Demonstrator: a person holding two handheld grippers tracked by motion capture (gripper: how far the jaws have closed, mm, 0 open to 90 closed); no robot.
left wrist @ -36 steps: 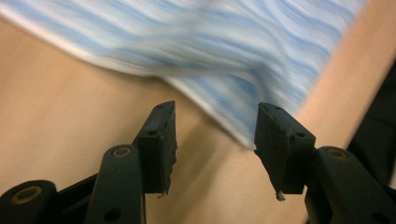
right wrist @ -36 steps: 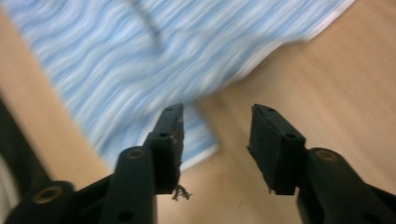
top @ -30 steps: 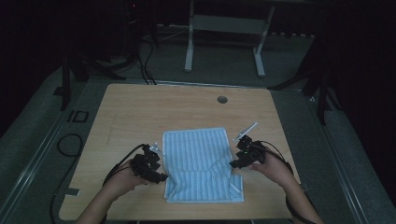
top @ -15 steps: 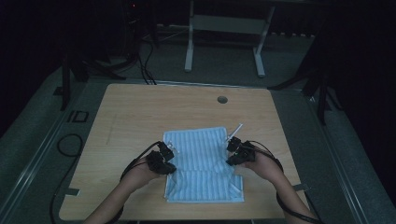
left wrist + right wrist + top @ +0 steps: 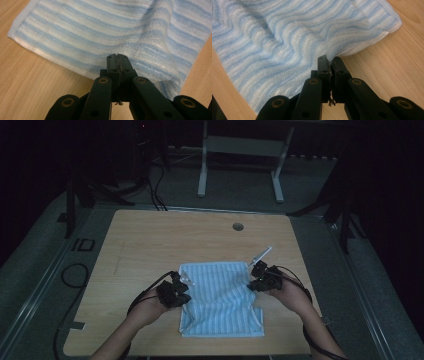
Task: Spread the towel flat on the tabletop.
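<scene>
Grippers pinching rumpled striped terry towel

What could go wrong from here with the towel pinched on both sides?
Both tongs, left and right, grip only the thin edge of the towel, so it may slip free if lifted. The middle is already rippled, so a fold could turn out uneven. Its near hem lies close to the table edge and might slide off.
</scene>
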